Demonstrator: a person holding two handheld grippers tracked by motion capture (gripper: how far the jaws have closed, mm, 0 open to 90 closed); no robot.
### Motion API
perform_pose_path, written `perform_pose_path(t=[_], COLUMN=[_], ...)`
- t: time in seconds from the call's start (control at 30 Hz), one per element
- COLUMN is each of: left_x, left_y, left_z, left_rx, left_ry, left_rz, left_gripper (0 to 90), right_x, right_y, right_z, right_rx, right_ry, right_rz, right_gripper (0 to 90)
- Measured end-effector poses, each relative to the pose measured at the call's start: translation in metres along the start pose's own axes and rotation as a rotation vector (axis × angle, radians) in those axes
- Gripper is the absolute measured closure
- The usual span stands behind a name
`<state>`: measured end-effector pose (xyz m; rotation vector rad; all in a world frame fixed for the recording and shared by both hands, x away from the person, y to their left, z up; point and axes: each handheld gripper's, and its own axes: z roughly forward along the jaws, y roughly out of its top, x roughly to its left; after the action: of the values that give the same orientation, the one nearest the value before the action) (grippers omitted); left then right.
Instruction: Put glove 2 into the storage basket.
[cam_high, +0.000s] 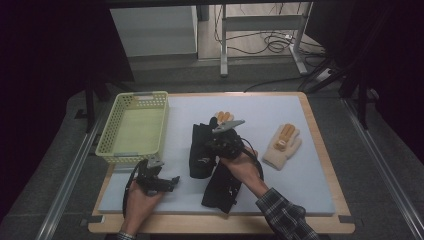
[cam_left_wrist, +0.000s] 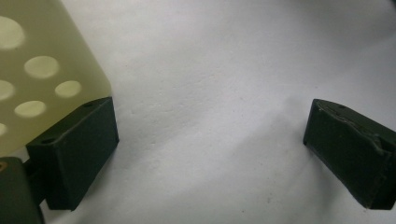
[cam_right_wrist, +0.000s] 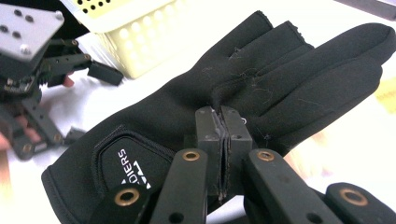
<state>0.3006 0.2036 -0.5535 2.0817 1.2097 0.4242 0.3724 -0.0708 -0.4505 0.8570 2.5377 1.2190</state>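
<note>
At the middle of the grey mat (cam_high: 280, 195), we pinch a black glove (cam_right_wrist: 196, 107) with our right gripper (cam_right_wrist: 223, 140), its jaws clamped tight on a fold of fabric near the base of the fingers. From above, that glove (cam_high: 200, 150) lies at the mat's centre, with a second black glove (cam_high: 220, 187) just nearer and slightly right, under our right hand (cam_high: 239, 162). Our left gripper (cam_left_wrist: 210, 140) rests at the near left, jaws spread wide over bare mat, beside the near corner of a pale yellow basket (cam_high: 134, 127). A cream glove (cam_high: 281, 146) lies well to the right; another cream glove (cam_high: 223, 118) peeks out beyond the right gripper.
</note>
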Motion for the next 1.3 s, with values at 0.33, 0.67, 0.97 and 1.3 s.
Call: perform_pose_path(t=[0.33,0.67,0.97,1.3], left_x=[0.0,0.0,0.0,0.0], left_y=[0.0,0.0,0.0,0.0], left_z=[0.0,0.0,0.0,0.0], left_rx=[-0.001,0.002,0.002,0.002], left_ry=[0.0,0.0,-0.001,0.0], left_rz=[0.0,0.001,0.001,0.001], left_gripper=[3.2,3.3,3.2,3.3], right_x=[-0.001,0.015,0.024,0.031], right_y=[-0.039,-0.07,-0.088,-0.082], right_z=[-0.046,-0.067,-0.049,-0.043], right_rx=[0.02,0.037,0.05,0.063], right_ry=[-0.068,-0.068,-0.042,-0.025], right_rz=[0.076,0.169,0.126,-0.038], right_gripper=[87.1,87.0,67.3,62.9])
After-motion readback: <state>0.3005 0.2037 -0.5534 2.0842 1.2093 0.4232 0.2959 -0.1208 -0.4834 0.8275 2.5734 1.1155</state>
